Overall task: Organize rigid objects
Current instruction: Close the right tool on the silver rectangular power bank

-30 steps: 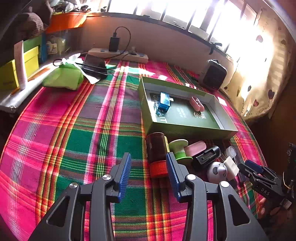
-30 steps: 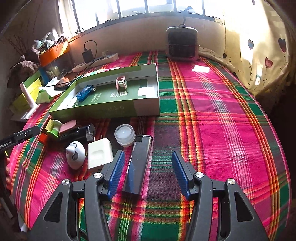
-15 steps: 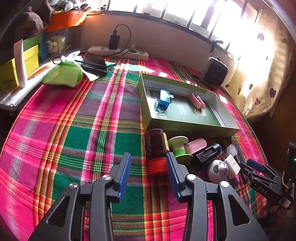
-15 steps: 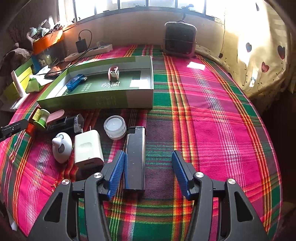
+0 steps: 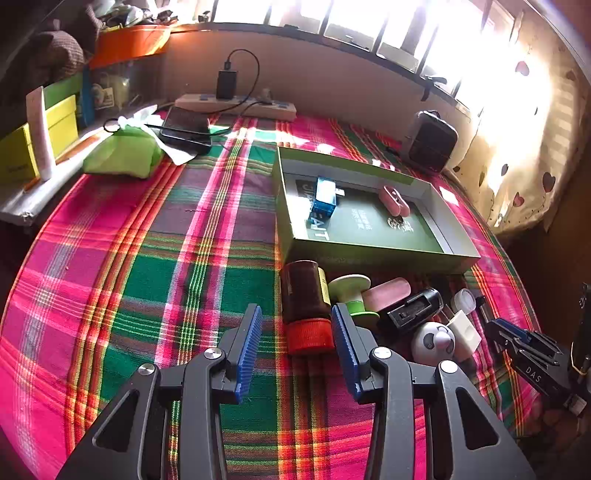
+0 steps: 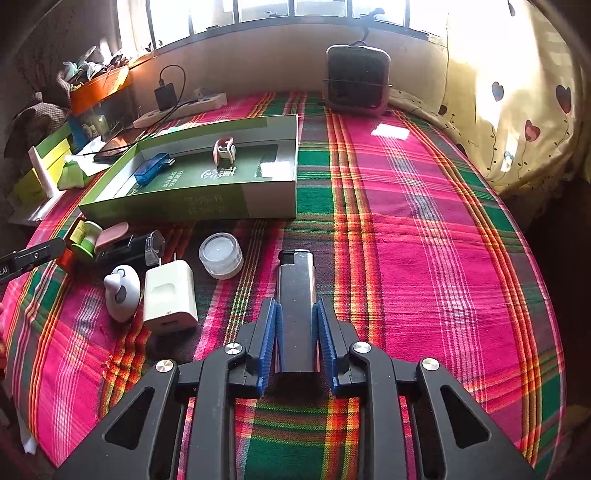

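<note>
Since the earlier frames, the right claw (image 6: 297,325) has just been closing, and its ribbed blue pads now pinch one flat, metallic lighter (image 6: 296,295) that lies on the plaid cloth (image 6: 424,258) and juts straight ahead of it. To its left lie one white charger (image 6: 169,295), one round clear jar (image 6: 221,255) and one white egg-shaped toy (image 6: 122,291). Farther ahead-left sits one green cardboard box (image 6: 207,203). The left claw (image 5: 295,341) stands half open and empty, one brown orange-capped bottle (image 5: 304,306) just beyond its tips.

Backlit, window (image 5: 369,22) glare, fisheye edges dark
</note>
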